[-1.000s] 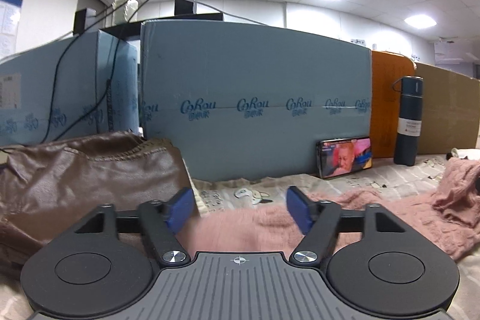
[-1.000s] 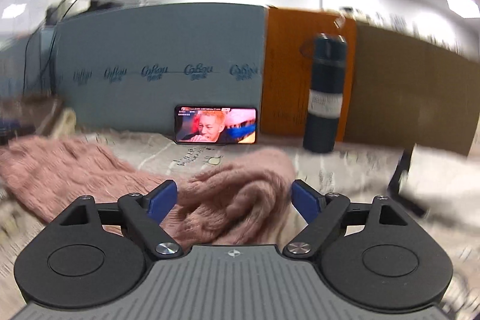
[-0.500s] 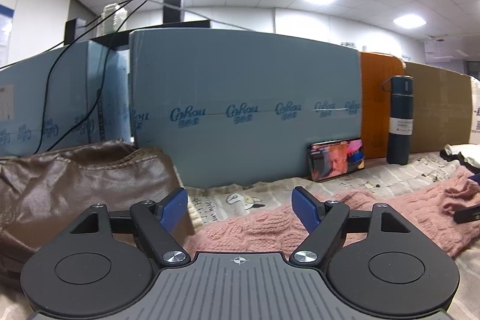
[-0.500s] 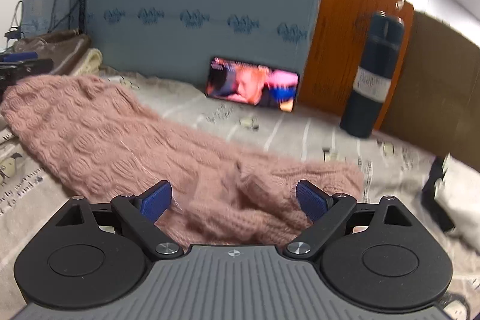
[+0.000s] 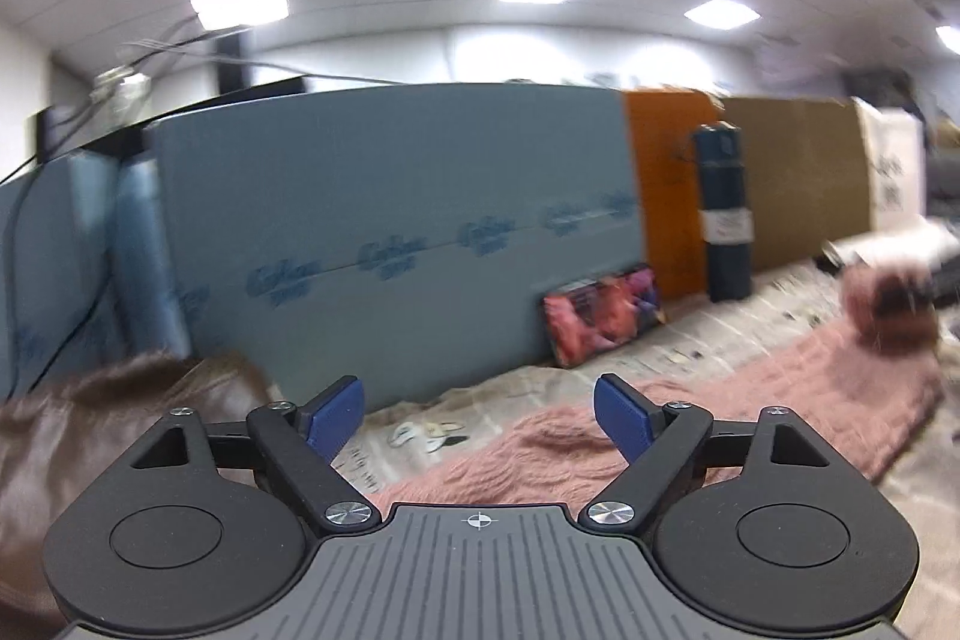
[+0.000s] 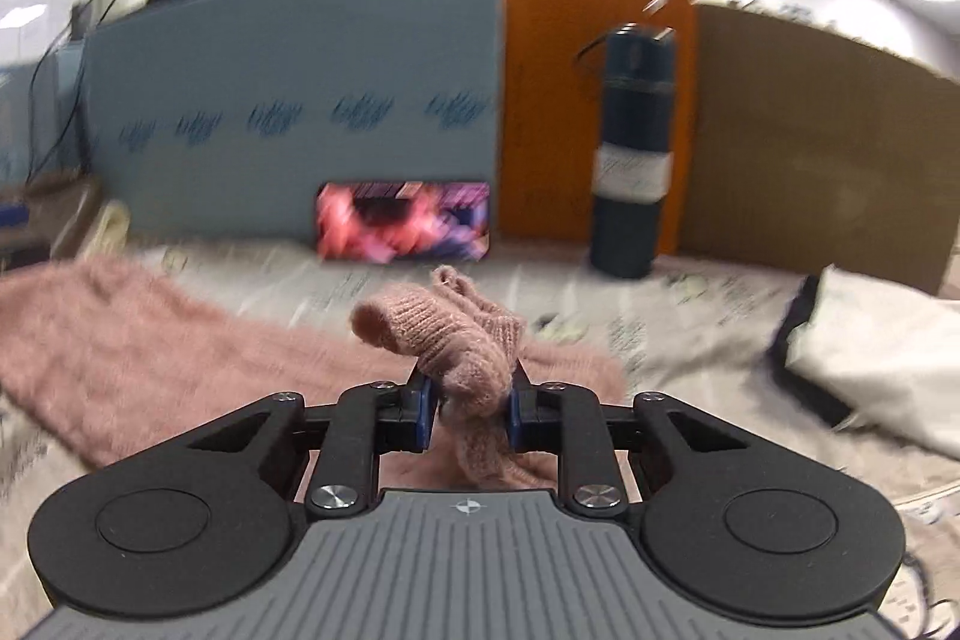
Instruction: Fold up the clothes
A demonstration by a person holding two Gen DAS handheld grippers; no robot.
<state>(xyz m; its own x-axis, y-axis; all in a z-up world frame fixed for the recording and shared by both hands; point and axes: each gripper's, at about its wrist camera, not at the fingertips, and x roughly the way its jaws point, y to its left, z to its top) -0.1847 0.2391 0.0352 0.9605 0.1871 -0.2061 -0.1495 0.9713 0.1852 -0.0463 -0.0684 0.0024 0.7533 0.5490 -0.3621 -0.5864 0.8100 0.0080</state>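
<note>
Sweater (image 6: 120, 340) lengthwise left to right

From here I can barely read anything. Across the middle of the left wrist view, the blue foam board (image 5: 390, 232) carries a row of dark blue logos, too smeared to spell out. The dark bottle (image 6: 633, 160), right of centre in the right wrist view, has a pale label whose print I cannot make out.
</note>
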